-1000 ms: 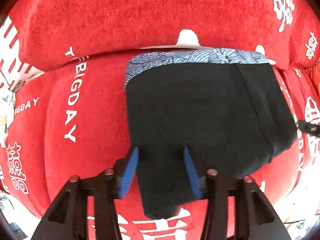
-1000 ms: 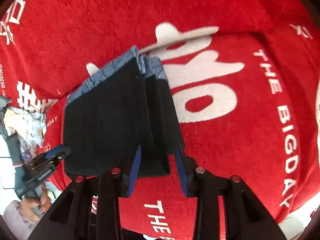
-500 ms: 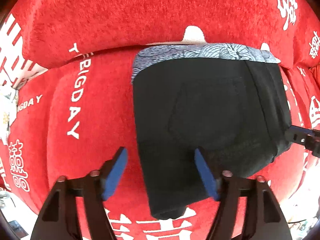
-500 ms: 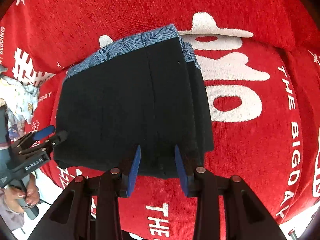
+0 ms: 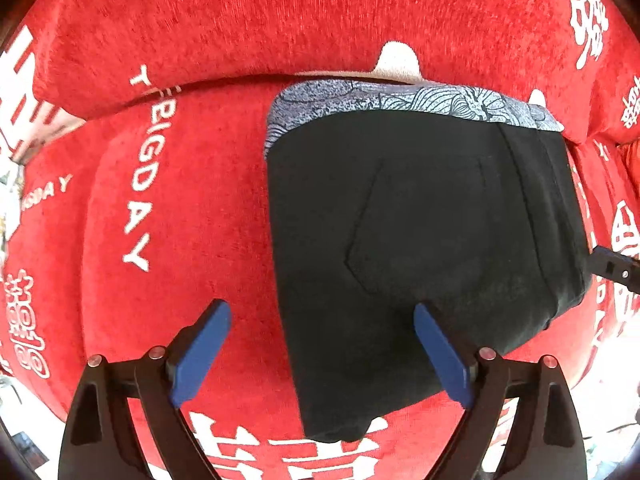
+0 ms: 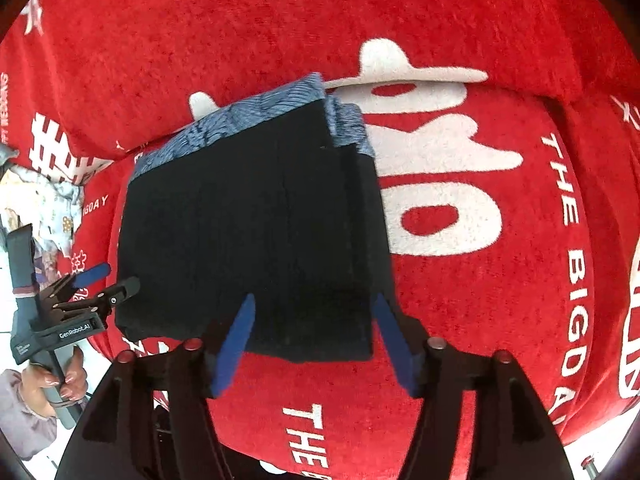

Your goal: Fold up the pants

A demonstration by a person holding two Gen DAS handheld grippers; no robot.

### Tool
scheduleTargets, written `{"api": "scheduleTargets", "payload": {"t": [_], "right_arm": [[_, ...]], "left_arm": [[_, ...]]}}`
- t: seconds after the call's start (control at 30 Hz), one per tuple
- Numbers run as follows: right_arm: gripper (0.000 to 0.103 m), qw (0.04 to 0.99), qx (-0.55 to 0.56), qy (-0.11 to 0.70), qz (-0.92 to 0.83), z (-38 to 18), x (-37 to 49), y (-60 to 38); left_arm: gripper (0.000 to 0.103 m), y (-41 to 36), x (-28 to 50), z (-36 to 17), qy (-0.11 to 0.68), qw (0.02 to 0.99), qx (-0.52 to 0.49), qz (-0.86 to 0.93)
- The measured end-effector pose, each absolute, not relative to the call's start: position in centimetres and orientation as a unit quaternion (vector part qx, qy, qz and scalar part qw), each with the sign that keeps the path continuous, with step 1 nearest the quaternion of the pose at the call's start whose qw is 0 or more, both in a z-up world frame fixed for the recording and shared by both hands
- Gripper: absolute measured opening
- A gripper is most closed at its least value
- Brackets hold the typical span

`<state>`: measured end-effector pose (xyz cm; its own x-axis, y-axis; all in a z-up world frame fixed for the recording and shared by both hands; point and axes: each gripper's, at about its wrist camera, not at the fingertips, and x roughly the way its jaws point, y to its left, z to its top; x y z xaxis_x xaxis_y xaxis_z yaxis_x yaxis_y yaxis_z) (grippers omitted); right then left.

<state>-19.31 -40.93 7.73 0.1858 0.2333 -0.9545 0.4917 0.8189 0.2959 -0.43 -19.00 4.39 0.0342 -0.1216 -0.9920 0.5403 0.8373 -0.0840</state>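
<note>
Black pants (image 5: 420, 240) lie folded into a compact stack on the red cover (image 5: 180, 220).

Both grips have been released within the last second: the left gripper (image 5: 322, 354) and right gripper (image 6: 314, 344) are now spread wide, nothing clamped (patterned band at the far edge), so the fold is judged essentially done.
</note>
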Motion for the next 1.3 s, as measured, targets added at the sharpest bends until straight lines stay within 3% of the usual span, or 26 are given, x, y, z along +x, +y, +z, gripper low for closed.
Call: {"api": "scheduleTargets", "payload": {"t": [0.23, 0.9, 0.93, 0.97, 1.3], "right_arm": [[0.079, 0.696, 0.32, 0.637, -0.087, 6.5, -20.2, -42.5], [0.081, 0.676, 0.392, 0.624, 0.004, 2.7, -18.5, -46.6], [0.081, 0.674, 0.396, 0.624, 0.014, 2.3, -18.4, -46.9], [0.082, 0.672, 0.399, 0.623, 0.019, 2.1, -18.3, -47.0], [0.084, 0.648, 0.468, 0.596, 0.072, -0.9, -17.7, -49.3]], "left_arm": [[0.093, -18.3, 1.5, 2.8, 0.695, 0.671, 0.099, -0.239], [0.093, -19.2, 5.9, -0.3, 0.72, 0.621, 0.013, -0.311], [0.094, -19.3, 5.6, -0.4, 0.718, 0.621, 0.01, -0.313], [0.102, -19.4, 5.8, -0.6, 0.717, 0.623, 0.01, -0.313], [0.103, -20.1, 6.3, -2.1, 0.708, 0.628, -0.007, -0.323]]}}
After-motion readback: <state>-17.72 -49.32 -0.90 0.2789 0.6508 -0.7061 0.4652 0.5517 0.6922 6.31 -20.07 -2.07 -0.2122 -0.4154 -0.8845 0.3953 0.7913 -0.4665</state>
